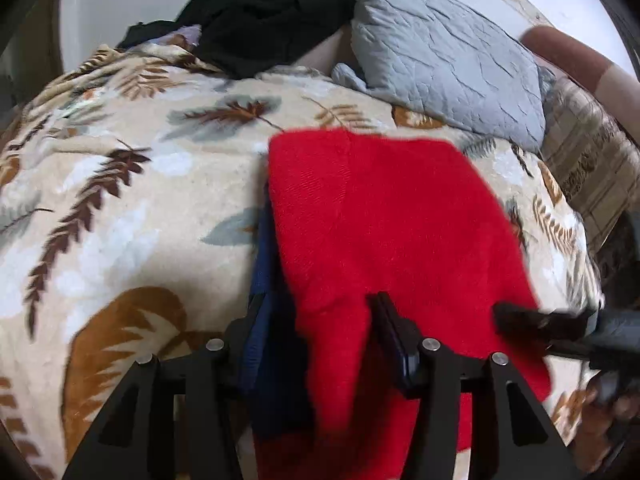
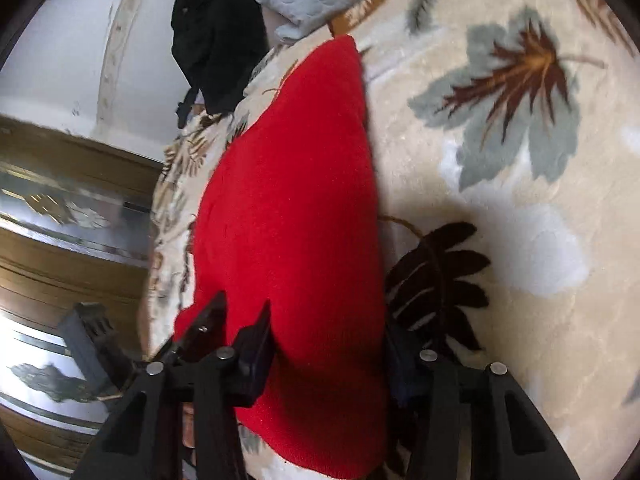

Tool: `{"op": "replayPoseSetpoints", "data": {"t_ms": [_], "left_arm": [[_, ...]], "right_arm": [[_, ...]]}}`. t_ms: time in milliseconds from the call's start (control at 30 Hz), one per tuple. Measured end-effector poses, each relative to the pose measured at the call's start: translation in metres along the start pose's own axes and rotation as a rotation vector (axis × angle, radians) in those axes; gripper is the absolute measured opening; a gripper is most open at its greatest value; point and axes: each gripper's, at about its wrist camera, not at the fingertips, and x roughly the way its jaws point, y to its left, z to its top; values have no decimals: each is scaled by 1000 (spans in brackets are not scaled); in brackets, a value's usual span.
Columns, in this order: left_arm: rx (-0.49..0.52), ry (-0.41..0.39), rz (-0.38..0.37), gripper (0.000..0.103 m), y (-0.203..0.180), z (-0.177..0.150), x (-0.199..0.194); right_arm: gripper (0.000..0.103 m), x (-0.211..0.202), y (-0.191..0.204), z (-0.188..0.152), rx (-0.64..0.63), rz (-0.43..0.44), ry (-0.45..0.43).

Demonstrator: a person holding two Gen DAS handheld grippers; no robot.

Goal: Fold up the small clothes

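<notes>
A red knit garment (image 1: 384,216) lies on the leaf-patterned blanket (image 1: 120,200), with a navy blue layer (image 1: 264,280) showing along its left edge. My left gripper (image 1: 320,316) stands open at the near end, with red and navy cloth loosely between its fingers. My right gripper (image 1: 536,320) shows blurred at the garment's right edge. In the right wrist view the red garment (image 2: 288,200) runs away from my right gripper (image 2: 328,344), which is open with the cloth's near end filling the gap. A fingertip of the left gripper (image 2: 208,320) rests on the red cloth just left of it.
A grey quilted pillow (image 1: 448,56) and a heap of black clothing (image 1: 264,8) lie at the far side of the bed. A white wall stands behind. Wooden furniture with glass panels (image 2: 60,208) is beyond the bed's edge. A striped fabric (image 1: 592,168) sits at the right.
</notes>
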Motion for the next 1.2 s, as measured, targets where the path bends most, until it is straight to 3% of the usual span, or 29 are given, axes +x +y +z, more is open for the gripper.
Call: {"op": "replayPoseSetpoints", "data": {"t_ms": [67,133,167,233,300,400,533,800,967,1100,1200], "left_arm": [[-4,-113,-64,55,-7,5,-27],[44,-201,-53,65,-19,6,-38],[62,-192,-36,66,-22,4,-29],[51,-20,23,68,-18,-6,22],[38,-103,-11,75,-8,-17,28],[19,-96,-31,74,-6,-14,26],[13,-107,-52,74,-3,-15,27],[33,-129,-39,74,-5,-20,16],[52,-229,-65,74,-9,-19,-8],[12,-123,-45,74,-2,-17,16],[-1,-165,-51,74,-1,-15,7]], "right_arm": [[50,2,2,-1,-13,-8,-9],[53,3,-2,0,9,14,-17],[59,2,-6,-2,33,24,-31],[65,-9,-11,-11,70,30,-55],[65,-31,-13,-28,67,33,-87],[66,-81,-11,-66,21,35,-178],[68,-115,-16,-89,20,1,-225],[68,-132,-13,-110,18,7,-244],[68,-127,-11,-109,9,18,-234],[68,-124,-17,-109,31,24,-228],[68,-121,-20,-105,38,36,-224]]}}
